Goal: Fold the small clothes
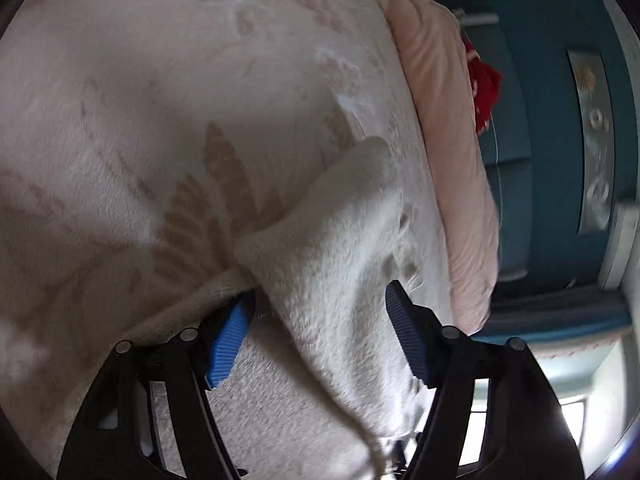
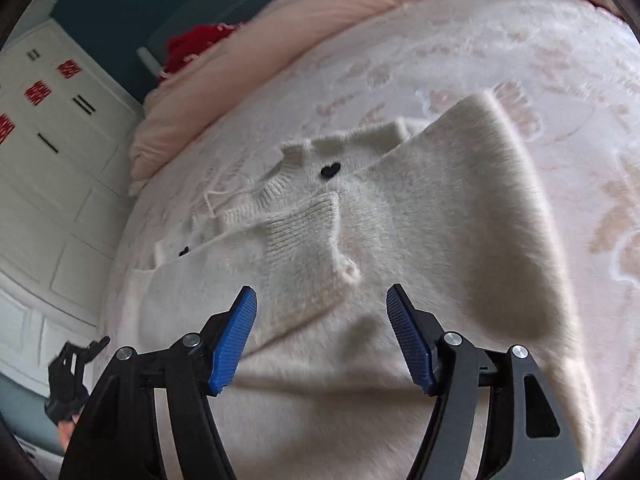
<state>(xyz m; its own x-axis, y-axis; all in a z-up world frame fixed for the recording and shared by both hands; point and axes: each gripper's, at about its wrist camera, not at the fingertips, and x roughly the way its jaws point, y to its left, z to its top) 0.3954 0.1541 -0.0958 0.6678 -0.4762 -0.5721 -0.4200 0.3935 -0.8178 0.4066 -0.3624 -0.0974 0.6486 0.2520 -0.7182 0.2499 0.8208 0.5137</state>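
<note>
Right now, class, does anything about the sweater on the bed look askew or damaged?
Yes. The cream sweater is folded unevenly: one ribbed cuff lies slanted across the chest, and a loose thread trails by the collar. No tear is visible.

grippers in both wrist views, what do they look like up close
Both the left gripper and the right gripper look alike: black plastic linkage arms with cut-out slots, round silver pivot bolts, and two blue ribbed rubber pads on the fingertips. No cables or sleeves show.

Left tool (image 1: pixel 320 300) and right tool (image 2: pixel 322 300) both angle downward, blue pads (image 2: pixel 236 340) spread apart, gripping nothing
</note>
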